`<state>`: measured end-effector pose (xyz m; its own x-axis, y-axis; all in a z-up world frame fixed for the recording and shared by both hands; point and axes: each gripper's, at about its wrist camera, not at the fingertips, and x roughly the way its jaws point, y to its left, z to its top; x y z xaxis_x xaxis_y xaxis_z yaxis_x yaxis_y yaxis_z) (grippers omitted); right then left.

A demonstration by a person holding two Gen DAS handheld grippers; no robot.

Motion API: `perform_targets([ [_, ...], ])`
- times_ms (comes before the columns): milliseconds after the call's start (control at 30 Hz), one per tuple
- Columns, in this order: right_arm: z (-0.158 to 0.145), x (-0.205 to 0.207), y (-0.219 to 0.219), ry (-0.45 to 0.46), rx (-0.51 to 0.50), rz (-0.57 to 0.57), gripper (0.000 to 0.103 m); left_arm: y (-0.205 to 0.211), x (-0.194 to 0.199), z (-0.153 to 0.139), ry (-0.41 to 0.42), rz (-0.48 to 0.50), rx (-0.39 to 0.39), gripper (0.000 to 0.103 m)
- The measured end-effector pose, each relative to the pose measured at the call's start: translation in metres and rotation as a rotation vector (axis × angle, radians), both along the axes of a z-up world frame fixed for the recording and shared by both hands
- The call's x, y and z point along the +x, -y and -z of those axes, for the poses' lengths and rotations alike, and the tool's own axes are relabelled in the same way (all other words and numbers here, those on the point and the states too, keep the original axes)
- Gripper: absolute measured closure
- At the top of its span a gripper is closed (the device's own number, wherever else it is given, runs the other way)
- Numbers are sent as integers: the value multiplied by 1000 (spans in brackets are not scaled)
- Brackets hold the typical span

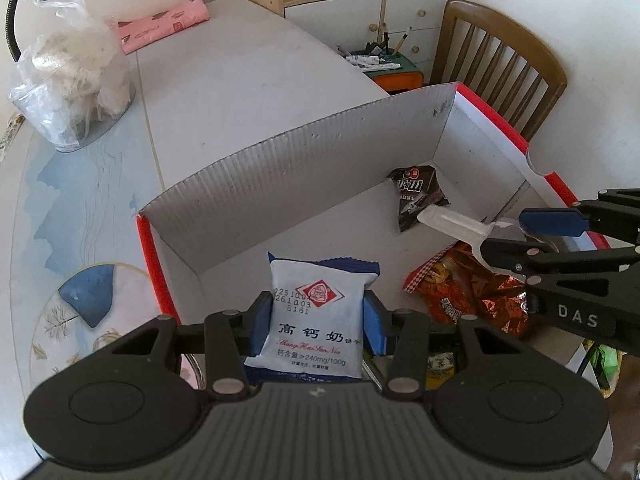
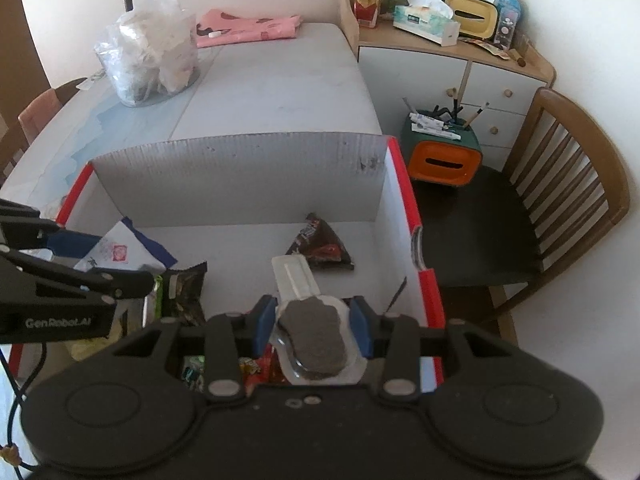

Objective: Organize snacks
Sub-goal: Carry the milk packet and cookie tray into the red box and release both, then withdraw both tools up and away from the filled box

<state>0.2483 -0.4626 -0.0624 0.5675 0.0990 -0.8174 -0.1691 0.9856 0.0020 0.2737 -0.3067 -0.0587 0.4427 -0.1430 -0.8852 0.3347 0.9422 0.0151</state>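
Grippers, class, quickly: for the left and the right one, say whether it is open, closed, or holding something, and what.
Left gripper: closed on the white and blue biscuit packet.
Right gripper: closed on the clear packet with a dark snack inside.

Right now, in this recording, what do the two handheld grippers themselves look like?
Both are matte black plastic, with scissor-like linkage arms, silver rivets and blue pads. The left gripper has a wide ribbed base with two round discs, and white "GenRobot.AI" lettering on its side. The right gripper matches, with "DAS" printed on its side. A thin black cable hangs alongside.
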Motion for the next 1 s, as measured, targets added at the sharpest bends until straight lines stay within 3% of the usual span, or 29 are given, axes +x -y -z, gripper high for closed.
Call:
perform_targets([
  [100, -1, -2, 1, 0, 13, -2, 63, -2, -2, -2, 14, -7, -6, 52],
  [167, -1, -5, 3, 2, 32, -2, 62, -3, -6, -6, 31, -14, -17, 43],
  [400, -14, -20, 5, 35, 77, -18, 58, -12, -23, -20, 86, -37, -58, 37],
  [500, -24, -31, 5, 64, 96, -23, 48, -16, -34, -29, 115, -45, -89, 37],
  [633, -40, -47, 5, 119, 126, -39, 22, -20, -53, -46, 171, -50, -125, 33],
  [1000, -74, -89, 10, 218, 194, -72, 4, -33, -102, -87, 306, -79, -201, 23],
])
